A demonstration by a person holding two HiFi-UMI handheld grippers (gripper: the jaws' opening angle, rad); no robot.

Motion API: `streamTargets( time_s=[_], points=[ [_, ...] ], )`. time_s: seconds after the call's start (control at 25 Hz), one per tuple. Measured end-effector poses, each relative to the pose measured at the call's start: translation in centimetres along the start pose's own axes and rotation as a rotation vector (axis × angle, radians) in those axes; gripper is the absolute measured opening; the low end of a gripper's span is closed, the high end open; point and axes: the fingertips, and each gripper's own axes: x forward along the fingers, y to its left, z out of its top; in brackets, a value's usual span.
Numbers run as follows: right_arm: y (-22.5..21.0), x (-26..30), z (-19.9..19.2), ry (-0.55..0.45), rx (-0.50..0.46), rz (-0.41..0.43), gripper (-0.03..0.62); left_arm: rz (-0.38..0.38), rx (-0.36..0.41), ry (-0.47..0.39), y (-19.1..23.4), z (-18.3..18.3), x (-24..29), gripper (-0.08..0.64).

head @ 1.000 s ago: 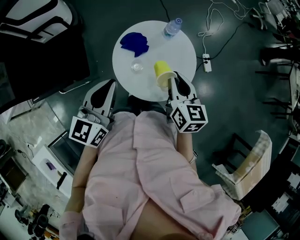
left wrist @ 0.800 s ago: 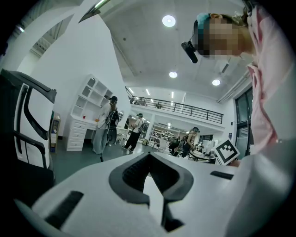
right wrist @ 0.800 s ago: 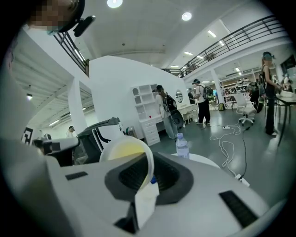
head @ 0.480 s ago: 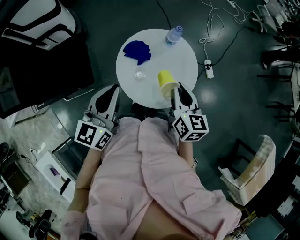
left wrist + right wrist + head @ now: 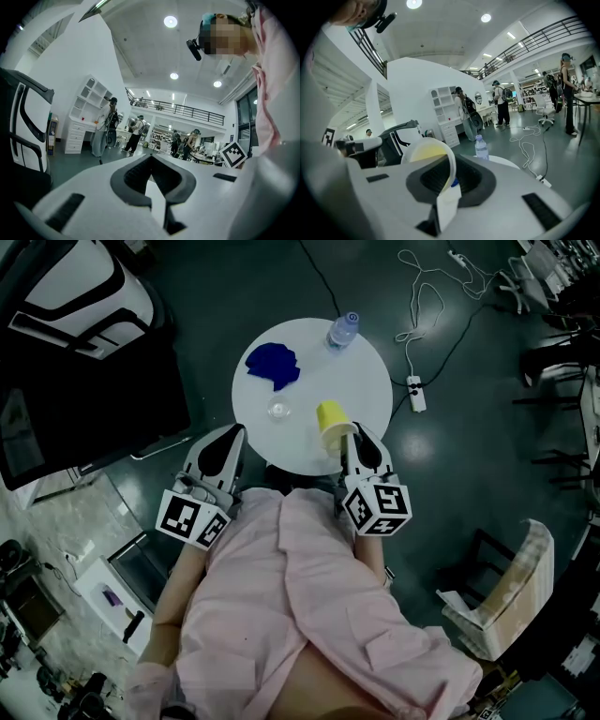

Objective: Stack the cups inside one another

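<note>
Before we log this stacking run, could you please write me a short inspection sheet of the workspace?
Surface: round white table.
Job's things: yellow cup held tilted over the table, mouth toward the gripper; small clear cup standing on it.
Clutter: crumpled blue item and water bottle near the far edge.
Grippers: right hand-held gripper shut on the yellow cup's rim; left hand-held gripper shut, empty, off the table.
Cables: power strip and cable on the floor.
Surroundings: people standing in the hall.
</note>
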Motion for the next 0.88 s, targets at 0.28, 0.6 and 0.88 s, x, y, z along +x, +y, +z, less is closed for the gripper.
streamTargets(
  time_s=[0.28,0.6,0.88],
  points=[
    [-0.6,0.6,0.6,-0.016,0.0,-0.003,0.044,0.005,0.01,-0.013,0.4,0.4,0.7,0.009],
    [-0.7,1.2,1.0,-0.017,-0.005,0.0,0.044,0.002,0.016,-0.012,0.7,0.6,1.4,0.009],
    [-0.8,1.9,-0.3,-0.002,0.0,-0.007,0.044,-0.002,-0.006,-0.003,1.6,-0.5,1.6,0.009]
  ],
)
